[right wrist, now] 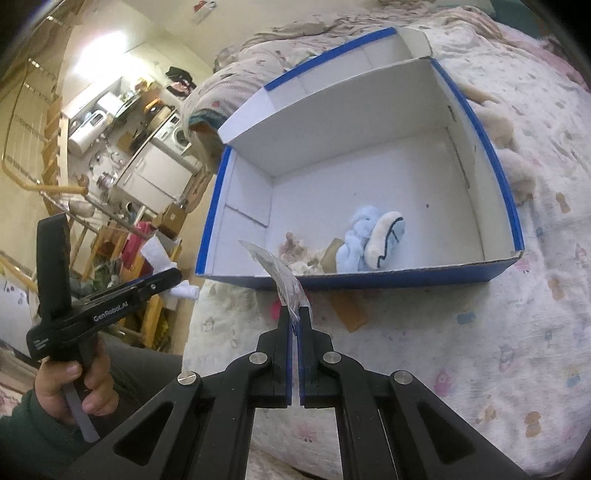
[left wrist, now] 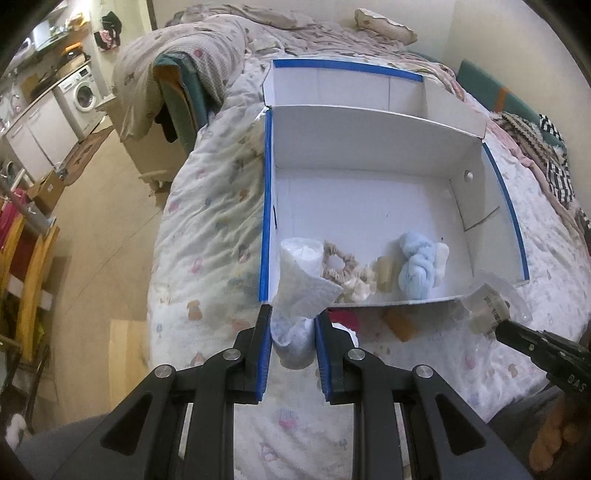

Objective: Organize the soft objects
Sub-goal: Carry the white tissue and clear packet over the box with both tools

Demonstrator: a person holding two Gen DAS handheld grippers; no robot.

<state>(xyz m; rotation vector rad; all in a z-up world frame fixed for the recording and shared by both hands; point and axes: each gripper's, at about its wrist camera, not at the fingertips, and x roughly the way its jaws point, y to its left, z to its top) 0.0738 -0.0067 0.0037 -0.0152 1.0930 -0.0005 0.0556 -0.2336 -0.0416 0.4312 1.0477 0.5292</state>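
A white box with blue edges (left wrist: 369, 199) lies open on the bed. Inside near its front wall lie a blue knotted cloth (left wrist: 415, 264), a beige scrunchie (left wrist: 338, 264) and small cream items. My left gripper (left wrist: 293, 321) is shut on a white rolled cloth (left wrist: 301, 284), held at the box's front left corner. My right gripper (right wrist: 294, 314) is shut on a clear plastic packet (right wrist: 275, 275), held just before the box's front wall (right wrist: 369, 282). The packet also shows in the left wrist view (left wrist: 491, 304).
A tan card (right wrist: 349, 310) and a pink item (right wrist: 275, 308) lie on the bedspread in front of the box. Fluffy cream items (right wrist: 517, 173) lie right of the box. Rumpled bedding and a pillow (left wrist: 384, 24) lie beyond it. The floor drops off left of the bed.
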